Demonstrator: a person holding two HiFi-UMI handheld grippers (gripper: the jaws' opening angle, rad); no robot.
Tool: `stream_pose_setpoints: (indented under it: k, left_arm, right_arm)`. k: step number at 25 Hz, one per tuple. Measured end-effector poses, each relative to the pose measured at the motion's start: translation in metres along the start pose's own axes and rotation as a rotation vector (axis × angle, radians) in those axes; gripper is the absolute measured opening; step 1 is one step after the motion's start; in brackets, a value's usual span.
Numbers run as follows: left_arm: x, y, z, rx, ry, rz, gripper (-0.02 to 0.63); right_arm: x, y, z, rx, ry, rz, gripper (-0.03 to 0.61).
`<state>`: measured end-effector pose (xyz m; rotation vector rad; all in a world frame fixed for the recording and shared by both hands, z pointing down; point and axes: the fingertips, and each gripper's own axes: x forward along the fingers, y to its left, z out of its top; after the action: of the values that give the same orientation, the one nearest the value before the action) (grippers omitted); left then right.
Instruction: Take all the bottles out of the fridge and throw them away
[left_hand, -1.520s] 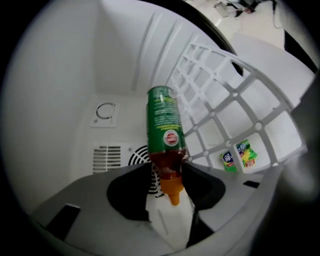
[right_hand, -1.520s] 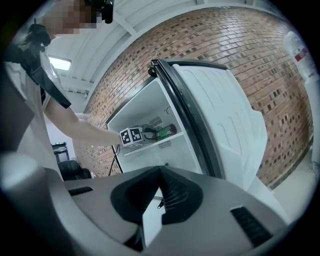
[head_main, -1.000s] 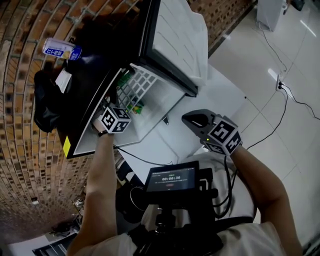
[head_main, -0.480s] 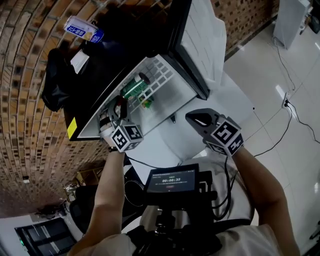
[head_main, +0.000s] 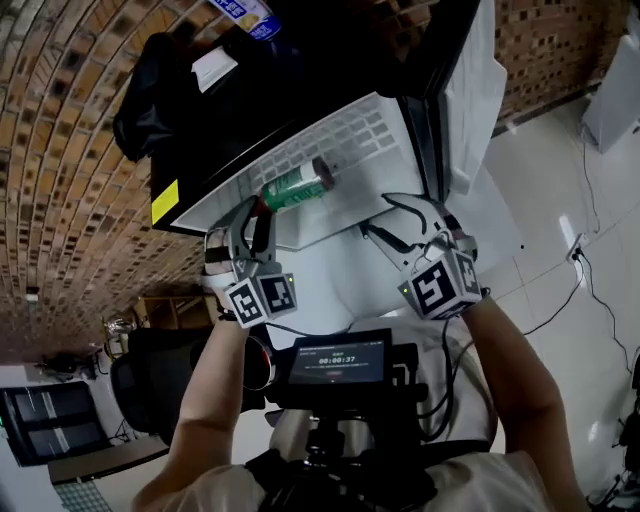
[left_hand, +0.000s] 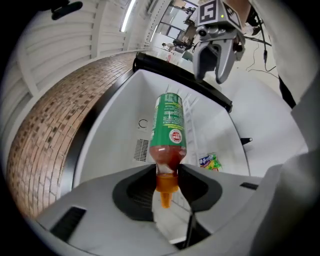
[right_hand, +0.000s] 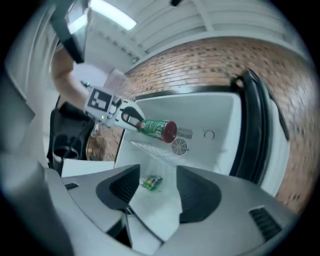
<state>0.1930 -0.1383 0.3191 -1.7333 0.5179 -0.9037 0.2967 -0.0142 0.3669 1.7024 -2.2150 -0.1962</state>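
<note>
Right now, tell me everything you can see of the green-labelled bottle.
The bottle is clear plastic by its look, wrapped in a green label with a round red badge. Red liquid shows at its shoulder, and its cap is orange and pointed. The left tongs are closed on its neck, cap towards the hand, base pointing away. It hangs roughly level in the air before the open fridge, its white inside behind it. Nothing but the tongs seems to touch it.

A green-labelled plastic bottle of red sauce (left_hand: 169, 125) is clamped at its orange-capped neck by the left gripper (left_hand: 167, 176), base held toward the white fridge interior (left_hand: 115, 130), where a small green-and-yellow packet (left_hand: 210, 161) is seen. Above, the jaws of the right gripper (left_hand: 213, 70) have just been opened, with nothing between them.
</note>
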Motion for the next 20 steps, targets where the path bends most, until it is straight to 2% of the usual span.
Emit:
stream_pose_setpoints:
  k: [1,3,5,9,10,13,15,17,19,20]
  left_arm:
    - [-0.006,-0.002,-0.001,0.015,-0.002,-0.003,0.141]
    - [-0.016,-0.008,-0.002,0.048,-0.005,-0.015,0.141]
    - [-0.024,-0.014,-0.004,0.072,-0.006,-0.026,0.141]
    - [-0.032,-0.024,-0.003,0.106,-0.012,-0.039,0.141]
    - [-0.034,-0.027,-0.002,0.124,-0.018,-0.045,0.141]
    - [-0.039,-0.035,0.000,0.180,-0.022,-0.066,0.141]
    - [-0.042,-0.038,0.000,0.193,-0.018,-0.076,0.141]
    - [-0.045,-0.040,0.000,0.210,-0.022,-0.072,0.141]
    - [-0.046,-0.039,-0.001,0.212,-0.023,-0.067,0.141]
    - [-0.047,-0.039,-0.002,0.210,-0.021,-0.064,0.141]
  right_arm:
    - [0.003,0.000,0.008,-0.139,0.035,-0.019,0.270]
    - [0.013,0.003,0.029,-0.399,0.075,-0.041,0.293]
    - [0.026,0.014,0.050,-0.557,0.073,-0.022,0.314]
    - [0.050,0.042,0.083,-0.669,0.049,0.055,0.319]
    - [0.057,0.048,0.085,-0.706,0.069,0.075,0.347]
    - [0.075,0.062,0.072,-0.834,0.184,0.146,0.371]
    - [0.083,0.072,0.058,-0.858,0.256,0.200,0.370]
    - [0.089,0.079,0.050,-0.854,0.281,0.233,0.366]
    - [0.095,0.079,0.050,-0.858,0.258,0.215,0.298]
    - [0.096,0.078,0.051,-0.854,0.248,0.204,0.292]
